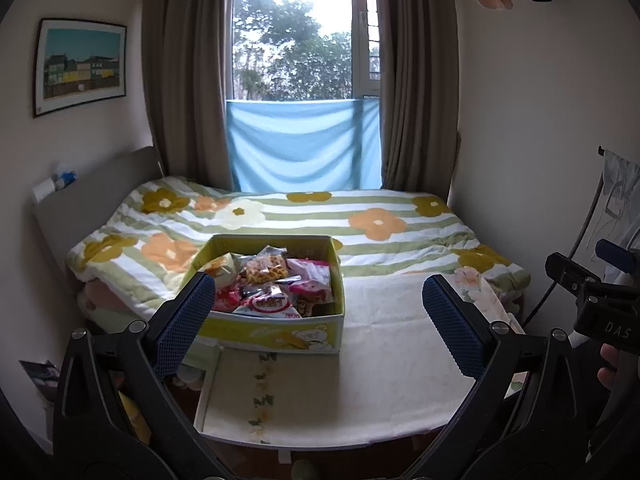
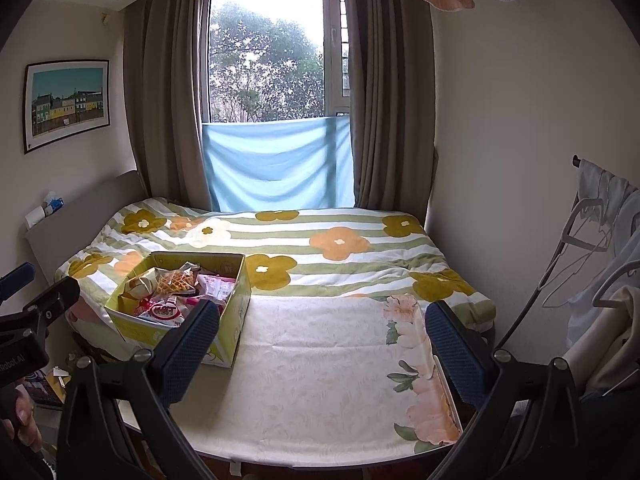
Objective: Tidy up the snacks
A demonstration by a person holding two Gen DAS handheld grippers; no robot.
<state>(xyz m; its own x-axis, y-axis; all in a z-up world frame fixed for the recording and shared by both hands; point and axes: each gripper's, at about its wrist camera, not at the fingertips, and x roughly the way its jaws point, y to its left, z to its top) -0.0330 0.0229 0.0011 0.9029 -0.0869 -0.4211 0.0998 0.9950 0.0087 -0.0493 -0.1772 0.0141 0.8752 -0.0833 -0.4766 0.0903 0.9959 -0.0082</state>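
Note:
A yellow-green cardboard box [image 1: 280,332] stands on the left part of a cloth-covered table [image 1: 380,360]. It is filled with several wrapped snack packets [image 1: 272,284], red, pink and orange. My left gripper [image 1: 320,320] is open and empty, held above the table's near edge, its left pad in front of the box's left corner. In the right wrist view the box [image 2: 176,332] sits at the left with the snacks [image 2: 176,292] inside. My right gripper [image 2: 320,348] is open and empty over the table [image 2: 320,380], to the right of the box.
A bed with a flowered quilt [image 1: 360,224] lies behind the table, under a curtained window [image 1: 300,40]. A clothes rack with hangers [image 2: 592,248] stands at the right. The right gripper's body [image 1: 592,300] shows at the right edge of the left wrist view.

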